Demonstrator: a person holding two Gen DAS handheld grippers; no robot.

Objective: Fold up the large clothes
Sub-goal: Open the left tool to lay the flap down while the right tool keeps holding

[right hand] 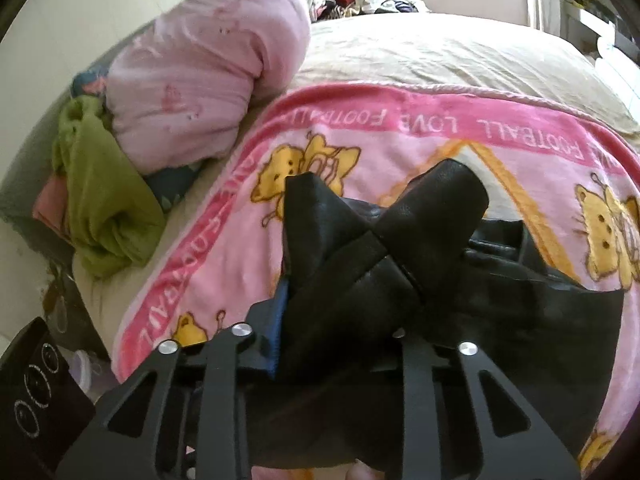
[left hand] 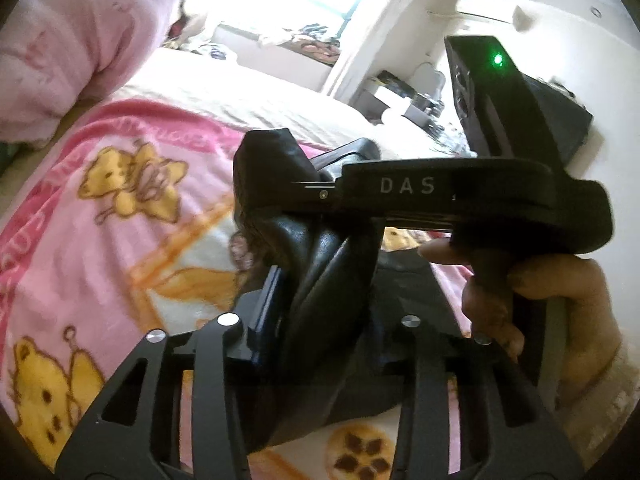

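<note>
The right gripper [right hand: 340, 264] has its jaws drawn narrow around a thick fold of the black leather garment [right hand: 500, 320], whose two sleeve-like ends cross just ahead of its fingers; a strip of blue pad shows at the left finger, pressed against the leather. The left gripper [left hand: 320, 280] also has black leather bunched between its fingers, its jaws set fairly narrow, though from its own camera I cannot tell whether the pads press on the fabric or merely flank it. In the left wrist view the right gripper's black body, lettered "DAS" with a green light on top, crosses just above and in front, held by the person's right hand [left hand: 532, 296]. Under it all lies the bed [right hand: 440, 52] with its beige cover, and spread over the near part is the pink blanket [right hand: 224, 264] printed with yellow cartoon animals and a "LOVE FOOTBALL" border; the garment rests on this blanket, partly lifted at the grippers. At the bed's far left sits a bulky pale pink quilt [right hand: 200, 68], rolled up, with a crumpled green cloth [right hand: 104, 200] just beside it. A dark panel with round rings [right hand: 36, 396] shows at the lower left edge.
</note>
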